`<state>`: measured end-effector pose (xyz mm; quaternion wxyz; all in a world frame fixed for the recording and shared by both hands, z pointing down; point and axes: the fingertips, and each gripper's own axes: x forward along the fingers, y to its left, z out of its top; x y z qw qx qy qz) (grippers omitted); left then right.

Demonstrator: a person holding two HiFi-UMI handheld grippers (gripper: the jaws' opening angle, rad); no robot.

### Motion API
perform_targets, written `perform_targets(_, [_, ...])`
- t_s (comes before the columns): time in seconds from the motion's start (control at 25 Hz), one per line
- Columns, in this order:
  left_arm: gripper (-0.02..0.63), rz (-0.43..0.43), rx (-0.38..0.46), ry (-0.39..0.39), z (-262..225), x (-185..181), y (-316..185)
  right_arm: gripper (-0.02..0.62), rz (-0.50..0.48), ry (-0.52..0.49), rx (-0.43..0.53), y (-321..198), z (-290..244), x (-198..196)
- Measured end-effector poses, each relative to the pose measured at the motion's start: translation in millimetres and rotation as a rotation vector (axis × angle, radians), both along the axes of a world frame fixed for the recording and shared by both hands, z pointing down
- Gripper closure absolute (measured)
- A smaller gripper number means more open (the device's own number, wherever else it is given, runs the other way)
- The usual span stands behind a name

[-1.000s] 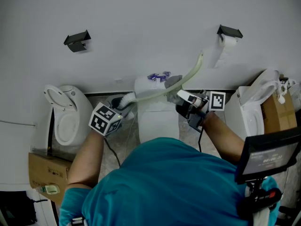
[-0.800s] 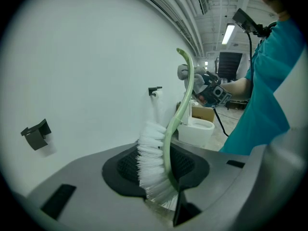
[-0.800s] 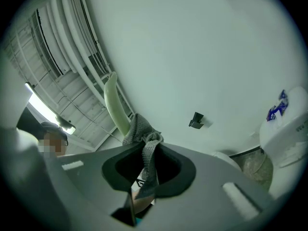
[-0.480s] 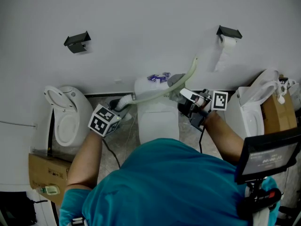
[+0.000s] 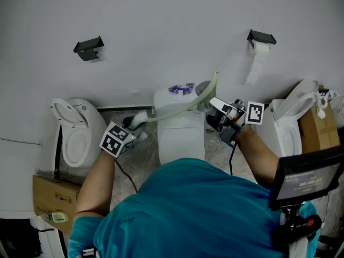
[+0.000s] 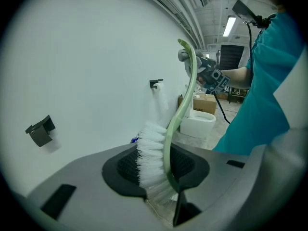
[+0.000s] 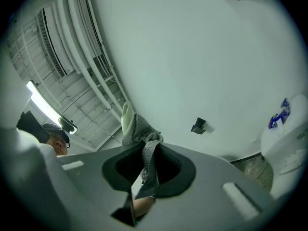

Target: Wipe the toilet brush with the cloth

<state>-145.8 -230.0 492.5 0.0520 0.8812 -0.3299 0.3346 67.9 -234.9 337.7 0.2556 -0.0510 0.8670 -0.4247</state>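
Pale-green plastic handle, white bristles: the toilet brush (image 6: 153, 158) is clamped at its bristle end between the left tongs (image 6: 161, 182). Its handle curves up and away toward the right tongs (image 7: 144, 172). The right tongs are clenched on the grey cloth (image 7: 143, 136), which is bunched round the handle's far tip. In the head view the brush is held in the air above the white toilet (image 5: 181, 141), in front of the white wall (image 5: 161, 26).

Mock restroom bay: three toilets (image 5: 181, 138) along a white wall (image 5: 161, 20), warehouse ceiling (image 7: 72, 71).
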Motion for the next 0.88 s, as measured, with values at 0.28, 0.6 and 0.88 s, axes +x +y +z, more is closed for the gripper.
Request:
perform_targets(0.28, [0.463, 0.009, 0.014, -0.038, 12, -12, 5, 0.546, 0.011, -0.014, 0.012, -2, -8, 5])
perform_targets(0.6, [0.463, 0.013, 0.016, -0.098, 27, -28, 18, 0.546, 0.037, -0.034, 0.051, -5, -29, 26])
perform_targets(0.88, [0.463, -0.051, 0.132, -0.184, 14, -39, 8, 0.546, 0.226, 0.224, 0.400, -3, -113, 54])
